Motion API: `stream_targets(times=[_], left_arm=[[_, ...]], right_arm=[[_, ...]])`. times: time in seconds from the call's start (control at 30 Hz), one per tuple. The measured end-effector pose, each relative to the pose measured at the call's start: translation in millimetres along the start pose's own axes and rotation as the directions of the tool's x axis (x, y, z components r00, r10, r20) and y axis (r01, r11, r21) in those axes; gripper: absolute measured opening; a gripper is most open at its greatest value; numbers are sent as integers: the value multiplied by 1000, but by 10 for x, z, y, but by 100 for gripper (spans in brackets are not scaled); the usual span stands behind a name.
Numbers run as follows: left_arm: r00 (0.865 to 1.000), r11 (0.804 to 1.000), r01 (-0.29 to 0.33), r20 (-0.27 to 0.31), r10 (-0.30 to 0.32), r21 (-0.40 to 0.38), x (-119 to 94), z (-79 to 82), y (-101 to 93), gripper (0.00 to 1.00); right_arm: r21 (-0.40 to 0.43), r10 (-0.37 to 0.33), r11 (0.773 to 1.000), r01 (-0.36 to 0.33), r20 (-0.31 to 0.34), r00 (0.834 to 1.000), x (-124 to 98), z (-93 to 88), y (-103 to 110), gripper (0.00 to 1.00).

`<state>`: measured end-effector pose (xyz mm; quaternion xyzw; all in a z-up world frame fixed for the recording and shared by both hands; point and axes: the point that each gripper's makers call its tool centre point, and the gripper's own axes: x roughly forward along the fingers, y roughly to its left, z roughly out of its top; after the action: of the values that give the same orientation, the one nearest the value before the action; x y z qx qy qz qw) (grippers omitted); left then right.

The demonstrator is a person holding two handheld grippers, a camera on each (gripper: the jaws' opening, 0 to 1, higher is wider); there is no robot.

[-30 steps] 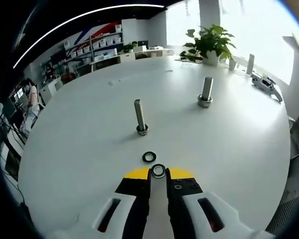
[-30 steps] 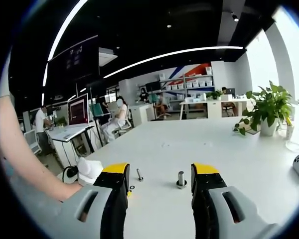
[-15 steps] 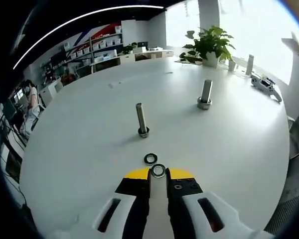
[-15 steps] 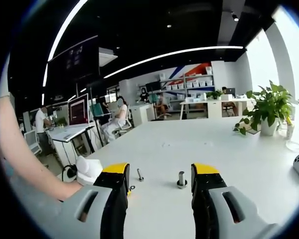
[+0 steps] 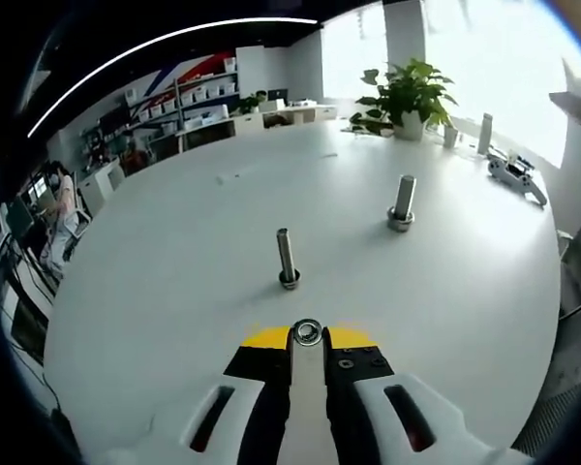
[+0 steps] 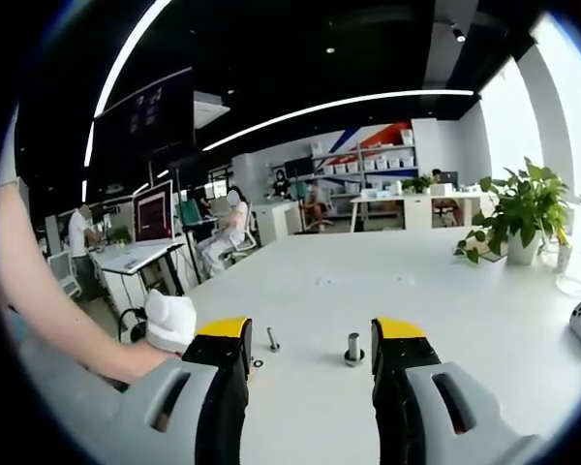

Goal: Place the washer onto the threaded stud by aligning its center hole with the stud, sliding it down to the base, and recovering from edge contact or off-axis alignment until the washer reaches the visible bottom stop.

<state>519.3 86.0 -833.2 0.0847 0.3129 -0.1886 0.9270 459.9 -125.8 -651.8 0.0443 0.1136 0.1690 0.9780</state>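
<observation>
Washer pinched at your left tips, stud ahead.

Left gripper view: the small silver steel washer (image 5: 308, 333) sits clamped flat between the left gripper (image 5: 308, 341) tips, just short of the slim grey threaded stud (image 5: 288, 259) standing upright on the round white table (image 5: 174, 252); a thicker stud (image 5: 402, 201) stands further right. Carry the hole directly above the slim stud's top, keep it level, then lower.
Right gripper view: your right gripper (image 6: 310, 334) hangs wide, holding nothing; keep it clear.
</observation>
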Motion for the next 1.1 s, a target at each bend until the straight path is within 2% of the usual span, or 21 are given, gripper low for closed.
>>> stream_targets(times=[0.4,0.57,1.1], left_arm=[[1000,999,5,23,-6,36,-22,242,63,10],[999,999,16,36,-17,44,0,392,82,10],[999,997,24,26,-26,72,78,578,125,10]], right_arm=[[2,3,1000,-3,2,1000,-4,10,6,52],[0,4,1000,-4,4,1000,-2,14,8,52],[5,6,1000,-6,6,1000,-6,17,9,52]])
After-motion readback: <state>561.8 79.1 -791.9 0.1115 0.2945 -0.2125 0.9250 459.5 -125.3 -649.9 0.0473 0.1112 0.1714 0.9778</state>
